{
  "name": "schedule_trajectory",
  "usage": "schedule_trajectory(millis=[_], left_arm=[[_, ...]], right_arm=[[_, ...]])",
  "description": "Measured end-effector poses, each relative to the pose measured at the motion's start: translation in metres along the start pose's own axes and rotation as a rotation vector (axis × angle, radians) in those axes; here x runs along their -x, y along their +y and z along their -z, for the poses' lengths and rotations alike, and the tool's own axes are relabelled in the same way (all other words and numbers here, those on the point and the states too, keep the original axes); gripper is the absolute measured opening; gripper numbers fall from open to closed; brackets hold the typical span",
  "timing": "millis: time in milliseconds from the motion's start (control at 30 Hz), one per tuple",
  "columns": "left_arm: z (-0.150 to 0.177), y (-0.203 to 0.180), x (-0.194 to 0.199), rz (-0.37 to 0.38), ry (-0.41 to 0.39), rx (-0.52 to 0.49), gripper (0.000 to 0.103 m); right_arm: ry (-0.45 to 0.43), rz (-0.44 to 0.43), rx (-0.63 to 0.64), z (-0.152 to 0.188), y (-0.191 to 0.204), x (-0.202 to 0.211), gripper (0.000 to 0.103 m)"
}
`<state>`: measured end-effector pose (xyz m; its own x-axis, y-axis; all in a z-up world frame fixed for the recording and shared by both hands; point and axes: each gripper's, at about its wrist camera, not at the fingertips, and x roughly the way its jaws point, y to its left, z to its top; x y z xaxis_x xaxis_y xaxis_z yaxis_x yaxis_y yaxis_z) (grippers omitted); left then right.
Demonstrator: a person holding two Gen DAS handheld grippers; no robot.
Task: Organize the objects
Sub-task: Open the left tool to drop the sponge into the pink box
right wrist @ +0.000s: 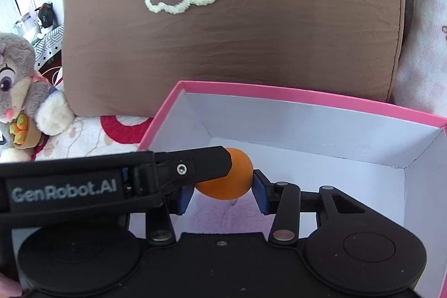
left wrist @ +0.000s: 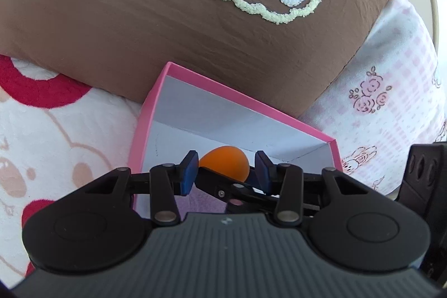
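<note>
Ball [right wrist: 223,180] in right hand-held gripper [right wrist: 222,193] inside pink box [right wrist: 279,90]; left hand-held gripper's [left wrist: 226,172] grip unclear

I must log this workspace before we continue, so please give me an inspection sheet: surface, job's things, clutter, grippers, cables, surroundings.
Surface: white plush blanket with red print; pink-checked sheet beside it.
Job's things: open pink cardboard box with white inside; round orange ball above its floor; a lilac fuzzy patch lies inside, and what it is is unclear.
Clutter: grey plush rabbit toy left of the box.
Grippers: right gripper has both blue pads on the ball; left gripper reaches the same ball, grip unclear.
Cables: nothing seen.
Surroundings: brown cushion with white fluffy embroidery behind the box.
</note>
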<state>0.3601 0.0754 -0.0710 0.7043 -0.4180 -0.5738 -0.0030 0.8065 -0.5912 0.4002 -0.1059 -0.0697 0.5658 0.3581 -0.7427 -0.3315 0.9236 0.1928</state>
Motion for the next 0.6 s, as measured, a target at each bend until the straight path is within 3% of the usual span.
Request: schedule_trajectory(millis=[233,600], left_arm=[[0.001,0.002,0.0,0.001,-0.008,0.015,0.041],[0.0,-0.006,0.011,-0.12,0.014,-0.05,0.042]], right_arm=[[0.021,0.019,-0.025,-0.002,-0.009,-0.017,0.05],[0.027,0.057,-0.02,0.004,-0.009,-0.009,0.055]])
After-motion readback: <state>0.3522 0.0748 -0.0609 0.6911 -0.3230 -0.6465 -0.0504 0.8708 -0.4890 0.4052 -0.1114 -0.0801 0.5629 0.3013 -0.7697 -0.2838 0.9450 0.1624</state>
